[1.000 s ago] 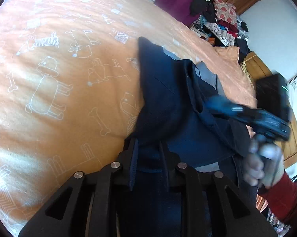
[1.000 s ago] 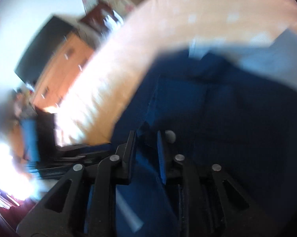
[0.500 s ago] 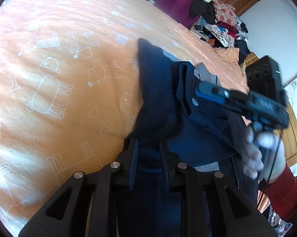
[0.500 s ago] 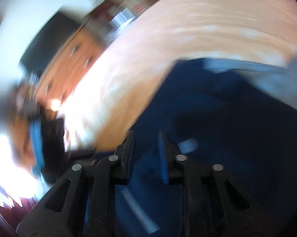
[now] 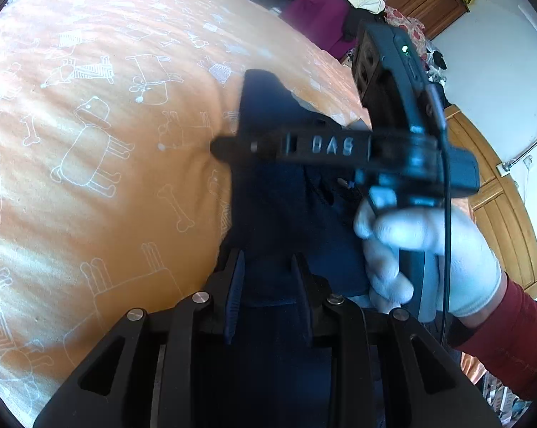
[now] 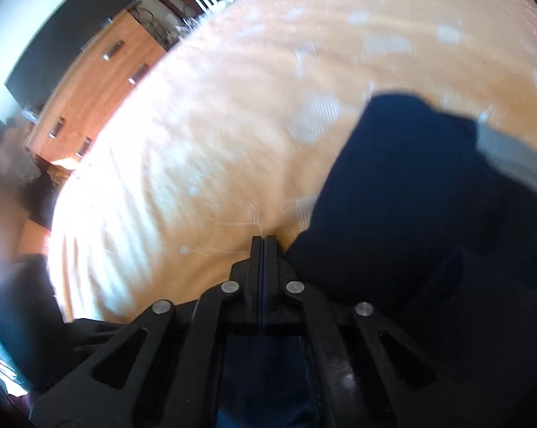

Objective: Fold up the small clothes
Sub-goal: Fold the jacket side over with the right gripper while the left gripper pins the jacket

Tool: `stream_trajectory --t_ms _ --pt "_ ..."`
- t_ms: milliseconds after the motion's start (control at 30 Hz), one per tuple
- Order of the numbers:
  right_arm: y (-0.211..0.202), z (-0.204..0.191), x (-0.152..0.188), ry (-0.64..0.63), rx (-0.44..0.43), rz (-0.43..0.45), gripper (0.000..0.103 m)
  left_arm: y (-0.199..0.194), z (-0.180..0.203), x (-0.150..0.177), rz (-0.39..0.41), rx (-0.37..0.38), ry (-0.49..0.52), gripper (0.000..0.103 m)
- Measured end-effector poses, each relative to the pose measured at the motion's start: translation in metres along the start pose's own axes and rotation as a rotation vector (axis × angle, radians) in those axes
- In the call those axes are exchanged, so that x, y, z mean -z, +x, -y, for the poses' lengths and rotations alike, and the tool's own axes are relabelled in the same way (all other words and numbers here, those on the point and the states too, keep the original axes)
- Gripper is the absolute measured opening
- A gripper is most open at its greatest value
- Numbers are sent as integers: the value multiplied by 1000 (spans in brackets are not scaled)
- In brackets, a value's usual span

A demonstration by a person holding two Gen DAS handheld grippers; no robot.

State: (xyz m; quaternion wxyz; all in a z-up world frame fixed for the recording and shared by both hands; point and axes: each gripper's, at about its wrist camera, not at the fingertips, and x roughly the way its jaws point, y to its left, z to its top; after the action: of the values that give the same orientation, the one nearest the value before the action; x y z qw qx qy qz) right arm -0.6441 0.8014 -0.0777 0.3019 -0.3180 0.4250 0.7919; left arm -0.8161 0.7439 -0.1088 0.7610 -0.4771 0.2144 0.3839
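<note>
L gripper: fingers parted w/ dark navy garment bunched between them; cloth fills the gap, but can't tell if the pads actually pinch it; garment runs up from the jaws in a narrow heap over the orange bedspread, printed w/ white dog & bone outlines; a grey inner layer peeks at the garment's far edge.

R gripper: jaws pressed together, nothing seen between them; tips sit over bare bedspread just beside the garment's left edge; in the L wrist view the R gripper body crosses above the garment, held by a white-gloved hand w/ dark red sleeve; green LED lit on its top unit; view motion-blurred.

Beyond: pile of mixed clothes past the bed's far edge; wooden cabinets at right; R wrist view shows wooden drawers & a dark flat screen above them.
</note>
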Motion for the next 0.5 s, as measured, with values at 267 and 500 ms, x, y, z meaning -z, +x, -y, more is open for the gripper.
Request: stream_trajectory --t_ms 267,500 --pt "-81 76 17 105 64 120 11 -12 -17 3 7 43 -28 32" --pt "-85 74 29 112 43 126 18 -22 -13 1 10 54 -21 47"
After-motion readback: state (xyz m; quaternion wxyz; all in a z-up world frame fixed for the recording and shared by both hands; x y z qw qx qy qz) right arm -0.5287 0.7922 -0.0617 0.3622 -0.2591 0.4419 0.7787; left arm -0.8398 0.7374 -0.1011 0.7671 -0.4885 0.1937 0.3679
